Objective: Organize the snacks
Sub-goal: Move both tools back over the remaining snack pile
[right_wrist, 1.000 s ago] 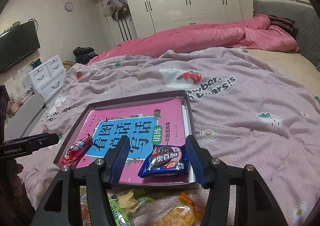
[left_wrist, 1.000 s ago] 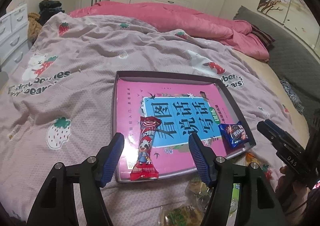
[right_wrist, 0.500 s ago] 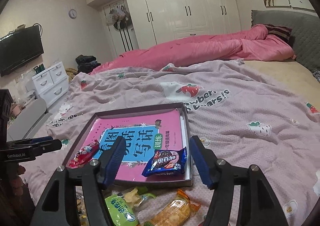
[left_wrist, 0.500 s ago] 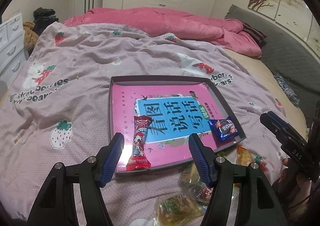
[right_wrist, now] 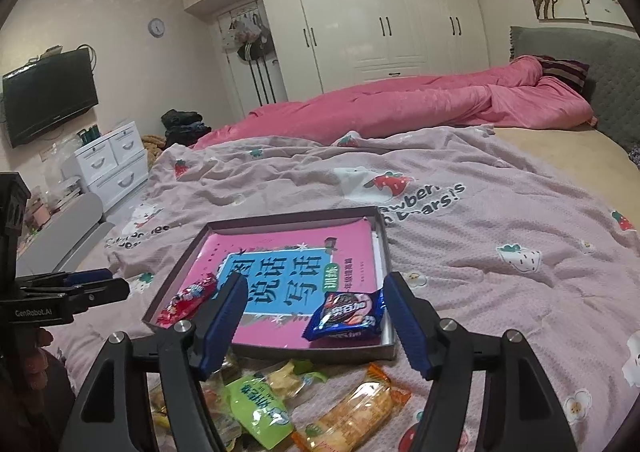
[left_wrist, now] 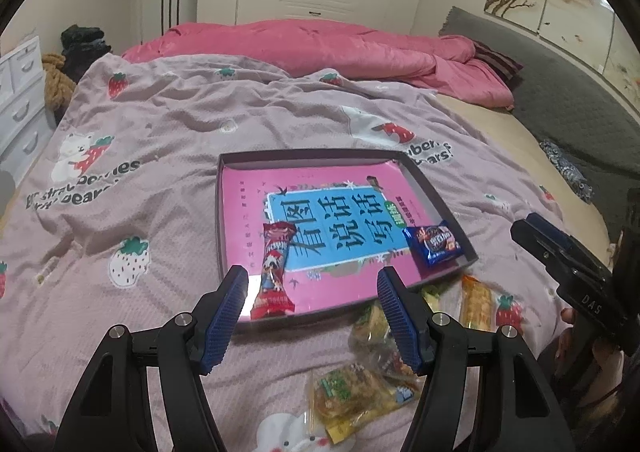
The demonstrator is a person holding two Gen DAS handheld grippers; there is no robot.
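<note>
A shallow grey tray (left_wrist: pixel 436 199) (right_wrist: pixel 176 273) with a pink book inside lies on the bed. In it are a red snack stick (left_wrist: pixel 274 270) (right_wrist: pixel 187 297) at the near left and a blue cookie packet (left_wrist: pixel 433 243) (right_wrist: pixel 346 314) at the near right. My left gripper (left_wrist: pixel 314 292) is open and empty, held above the tray's near edge. My right gripper (right_wrist: pixel 314 302) is open and empty, also over the near edge. Loose snack packets (left_wrist: pixel 358 386) (right_wrist: pixel 256 406) lie on the blanket in front of the tray, with an orange packet (left_wrist: pixel 475 301) (right_wrist: pixel 352 410) among them.
The pink strawberry blanket (left_wrist: pixel 152 124) covers the bed, with a pink duvet (left_wrist: pixel 320 48) bunched at the far side. White drawers (right_wrist: pixel 110 162) and a wall TV (right_wrist: pixel 48 96) stand to the left. The right gripper's body (left_wrist: pixel 572 272) shows at right.
Both grippers have pulled back and up from the tray. More of the loose packets in front of the tray have come into view. Both stay open.
</note>
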